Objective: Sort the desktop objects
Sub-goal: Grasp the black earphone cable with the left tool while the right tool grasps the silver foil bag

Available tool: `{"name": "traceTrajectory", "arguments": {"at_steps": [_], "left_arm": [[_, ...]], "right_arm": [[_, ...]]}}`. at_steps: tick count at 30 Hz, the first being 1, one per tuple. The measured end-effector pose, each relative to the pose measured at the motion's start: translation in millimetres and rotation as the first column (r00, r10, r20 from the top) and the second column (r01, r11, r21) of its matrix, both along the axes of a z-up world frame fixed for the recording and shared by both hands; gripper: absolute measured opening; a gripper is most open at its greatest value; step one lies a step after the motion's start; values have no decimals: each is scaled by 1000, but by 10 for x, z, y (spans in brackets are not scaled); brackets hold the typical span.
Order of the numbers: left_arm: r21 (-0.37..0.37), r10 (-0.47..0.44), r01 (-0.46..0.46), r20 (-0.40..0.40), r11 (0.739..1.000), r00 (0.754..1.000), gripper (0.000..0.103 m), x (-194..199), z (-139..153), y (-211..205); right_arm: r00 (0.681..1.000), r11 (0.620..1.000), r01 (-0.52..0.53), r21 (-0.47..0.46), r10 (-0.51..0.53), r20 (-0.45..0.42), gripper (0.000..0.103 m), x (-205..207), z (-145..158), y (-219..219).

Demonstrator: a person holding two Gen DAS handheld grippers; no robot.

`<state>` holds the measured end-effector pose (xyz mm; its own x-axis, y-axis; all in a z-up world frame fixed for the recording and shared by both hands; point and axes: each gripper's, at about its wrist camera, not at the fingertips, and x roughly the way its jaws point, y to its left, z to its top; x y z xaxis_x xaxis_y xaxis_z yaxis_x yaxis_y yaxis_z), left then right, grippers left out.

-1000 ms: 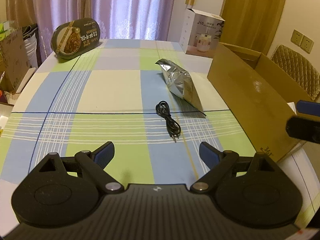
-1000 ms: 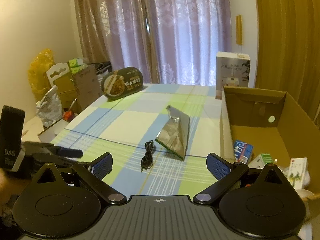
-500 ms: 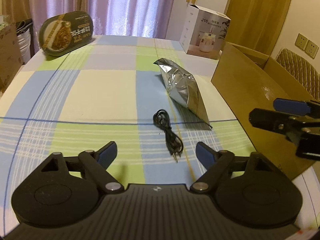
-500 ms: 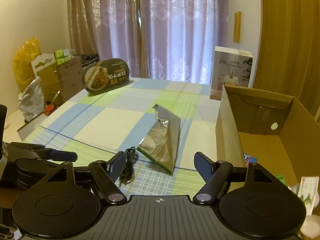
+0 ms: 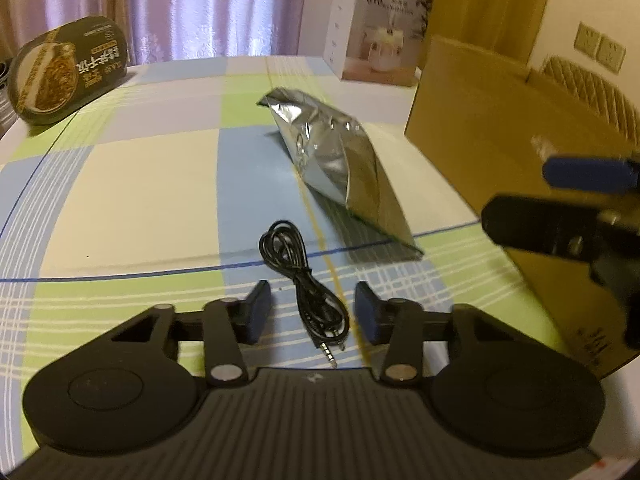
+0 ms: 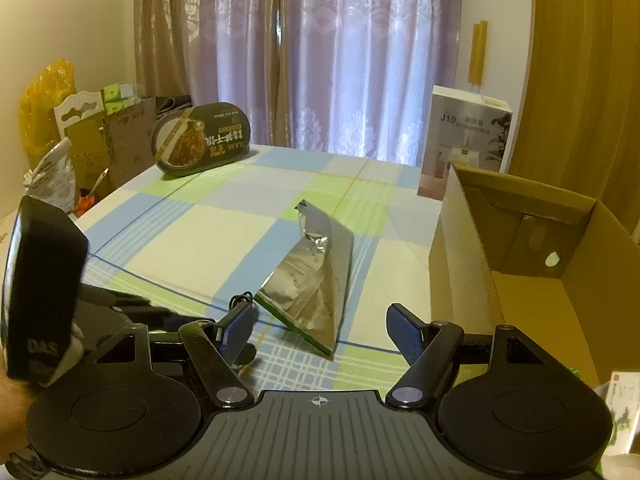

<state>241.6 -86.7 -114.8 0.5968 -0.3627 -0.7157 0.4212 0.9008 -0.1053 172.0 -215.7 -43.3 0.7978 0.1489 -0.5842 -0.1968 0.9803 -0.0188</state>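
The left gripper (image 5: 312,312) hangs low over the worktop (image 5: 132,200) with its jaws apart and nothing between the pads, straddling the plug end of the black audio cable (image 5: 304,280). The cable lies coiled just in front of the foil bag (image 5: 340,168), which sits beside the cardboard box (image 5: 480,120). Thin, limp and light, the cable will likely sag and trail; the bunched middle strands look the safest hold.

From the right wrist, the right gripper (image 6: 320,336) is likewise spread and empty, facing the foil bag (image 6: 316,280). The bag looks crinkly, slick and easily crushed; its flat edge suits a pinch. The box (image 6: 460,264) stands just right of it.
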Motion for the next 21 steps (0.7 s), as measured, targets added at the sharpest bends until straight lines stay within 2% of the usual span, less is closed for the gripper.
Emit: {"name": "traceTrajectory", "arguments": {"at_steps": [1,8,9,13,17,21], "left_arm": [[7,-4,4,3,1000,1000,20,3,-13,5],[89,-46,44,23,995,999,18,-27,76,254],[99,-46,44,26,994,999,11,-33,98,314],[99,-15,12,29,995,999,11,-10,128,560],[59,10,-10,4,998,1000,12,64,77,653],[63,6,-6,7,998,1000,23,117,45,621]], "right_arm": [[1000,1000,-3,-1,3,-1,72,16,-3,10],[999,1000,-17,26,18,-30,72,248,-12,71],[999,999,-20,29,21,-38,72,303,-13,90],[998,999,-21,28,23,-55,72,556,-21,168],[994,999,-4,34,8,-105,72,876,-54,166],[984,1000,11,17,-8,-176,72,1179,-138,142]]}}
